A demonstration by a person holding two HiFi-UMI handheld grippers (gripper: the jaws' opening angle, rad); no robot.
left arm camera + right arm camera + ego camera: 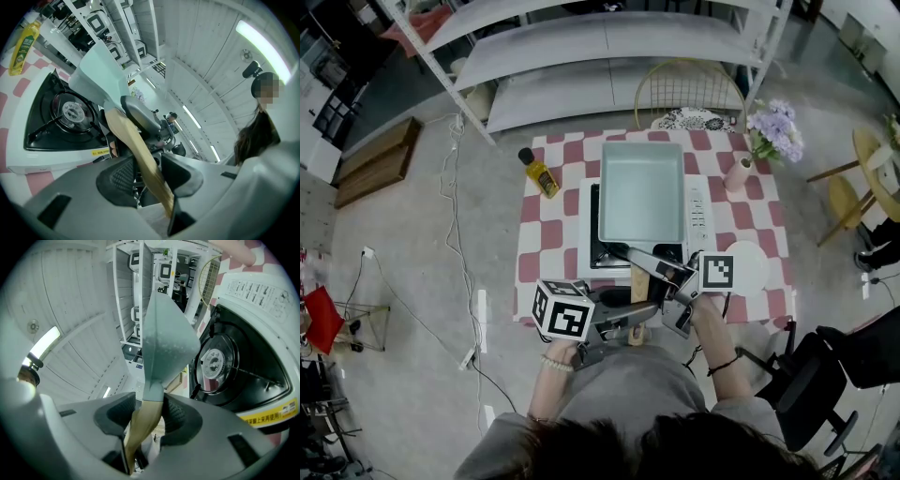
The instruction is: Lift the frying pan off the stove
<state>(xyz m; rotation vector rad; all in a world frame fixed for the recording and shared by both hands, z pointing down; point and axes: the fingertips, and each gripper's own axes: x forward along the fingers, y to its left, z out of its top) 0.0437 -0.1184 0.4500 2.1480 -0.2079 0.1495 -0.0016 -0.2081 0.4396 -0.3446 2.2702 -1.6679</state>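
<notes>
A square pale-green frying pan [642,192] with a wooden handle [639,287] is over the white gas stove [698,217]. In both gripper views the pan [98,70] [164,338] hangs above the bare burner [72,110] [213,363], clear of it. My left gripper [628,323] [145,173] is shut on the handle [140,159] near its tail end. My right gripper [661,277] [145,411] is shut on the handle [143,423] close to the pan, with its pads pressing both sides of the neck.
The stove stands on a red-and-white checked tablecloth [553,216]. A yellow oil bottle [542,176] [23,42] is at the left, a white plate [748,267] at the right, a vase of purple flowers [773,131] at the back right. A wire-backed chair [689,94] and shelving stand behind.
</notes>
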